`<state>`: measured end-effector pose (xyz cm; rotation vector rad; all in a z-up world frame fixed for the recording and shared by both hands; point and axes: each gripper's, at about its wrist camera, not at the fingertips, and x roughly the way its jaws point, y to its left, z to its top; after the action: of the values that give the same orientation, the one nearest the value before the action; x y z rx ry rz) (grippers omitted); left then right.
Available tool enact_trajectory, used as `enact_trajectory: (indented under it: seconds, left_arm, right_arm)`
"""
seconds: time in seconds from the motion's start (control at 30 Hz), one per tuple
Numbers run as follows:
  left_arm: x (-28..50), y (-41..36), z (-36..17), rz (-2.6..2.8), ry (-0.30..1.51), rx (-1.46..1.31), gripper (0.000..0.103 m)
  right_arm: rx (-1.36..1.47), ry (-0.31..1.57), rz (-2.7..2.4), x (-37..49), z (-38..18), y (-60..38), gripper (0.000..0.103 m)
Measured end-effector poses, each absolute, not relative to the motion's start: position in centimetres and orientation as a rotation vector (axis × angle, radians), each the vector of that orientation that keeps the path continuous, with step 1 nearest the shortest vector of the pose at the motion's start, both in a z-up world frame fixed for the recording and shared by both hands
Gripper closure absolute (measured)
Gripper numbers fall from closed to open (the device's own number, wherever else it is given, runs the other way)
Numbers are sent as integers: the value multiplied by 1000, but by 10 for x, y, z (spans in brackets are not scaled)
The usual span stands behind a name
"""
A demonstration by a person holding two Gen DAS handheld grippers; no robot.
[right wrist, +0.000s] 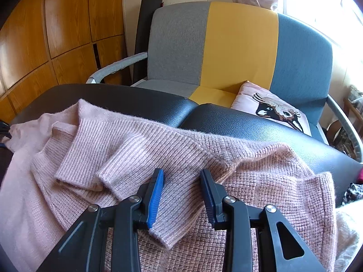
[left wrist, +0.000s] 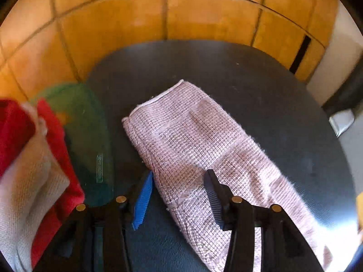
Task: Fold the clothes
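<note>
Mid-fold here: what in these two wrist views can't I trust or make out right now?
- Left wrist view: red and white cloth is motion-blurred and cut by the frame edge; the green item behind it is blurred too.
- Left wrist view: the pink knit runs out of frame at bottom right.
- Right wrist view: whether the right tool pinches the pink sweater.

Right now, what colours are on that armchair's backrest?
Grey, yellow and blue vertical panels on the backrest; the right wrist view shows it best.

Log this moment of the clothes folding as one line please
left gripper: open over pink knit | right gripper: open, ribbed cuff between fingers | surface: black table | fold: unfinished
</note>
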<state>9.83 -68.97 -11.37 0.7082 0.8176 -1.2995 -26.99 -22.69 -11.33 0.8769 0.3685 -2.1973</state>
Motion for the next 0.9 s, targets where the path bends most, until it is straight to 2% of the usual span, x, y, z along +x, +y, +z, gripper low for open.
enact_trajectory:
  seconds: [0.03,0.07,0.1,0.17,0.33,0.47,0.7,0.9]
  left_arm:
    - [95,-687,-114,-1308,786,716,56]
    - [92,-685,-115,-1326,764,724,64]
    - [88,-683,-114,-1366,751,733,83]
    - [84,-680,-113,-1408,758,745,93]
    - [92,-666,-100,-1505,910,628,94]
    - [80,-631,-66,-1728,959,519,94]
    - [13,-507,-15,-2229,826,542,94]
    - [-52,-388,-28,-2556,664,799,92]
  right_arm:
    - [878,367,-2196,-270,-113,-227,68]
    - [878,366,-2196,-270,-113,-227,68]
    - [878,367,-2196,-270,-113,-227,68]
    - [878,369,-2196,-269,-113,-227,68]
    - [878,374,-2196,-269,-113,-227,68]
    - [879,374,-2194,-270,-112,-226,68]
    - [879,377,-2194,-270,-113,-226,68]
    - [883,368,-2191,-271,-112,-226,68]
